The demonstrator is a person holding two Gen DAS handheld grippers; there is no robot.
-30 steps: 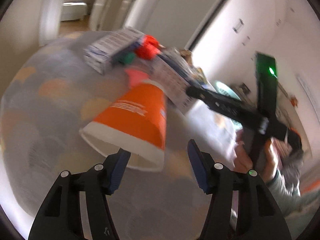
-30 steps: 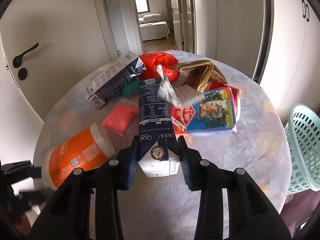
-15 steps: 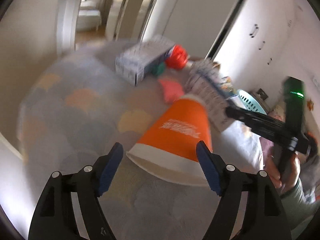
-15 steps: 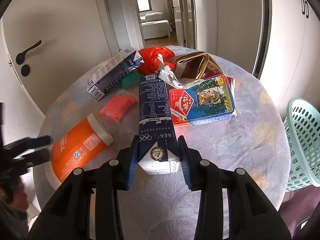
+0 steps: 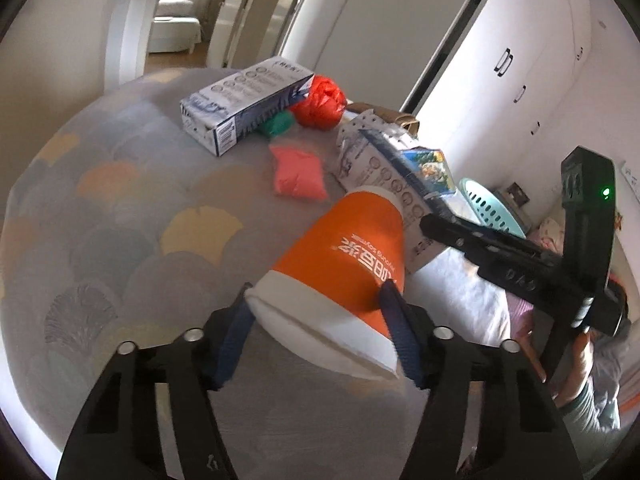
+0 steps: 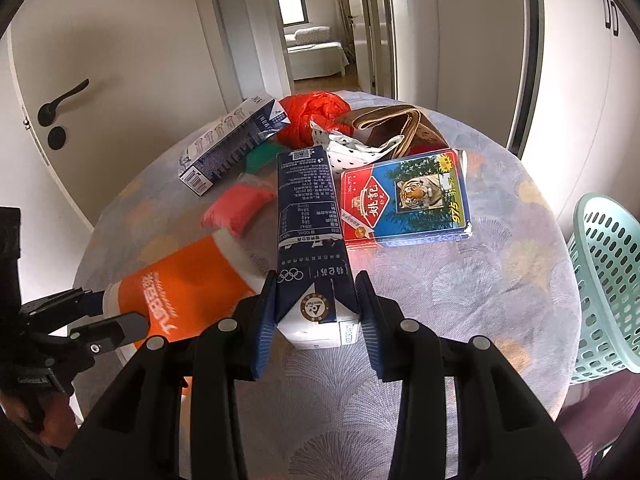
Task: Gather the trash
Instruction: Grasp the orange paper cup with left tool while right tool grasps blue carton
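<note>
Two pieces of trash are gripped on the counter [image 6: 460,300]: the right tongs [image 6: 316,312] clamp the stiff, light dark-blue carton [image 6: 310,216] at its gabled end, while the left tongs [image 5: 320,332] are closing around the orange bottle [image 5: 344,256] at its white base, probably slick, at 8 o'clock from the carton.
</note>
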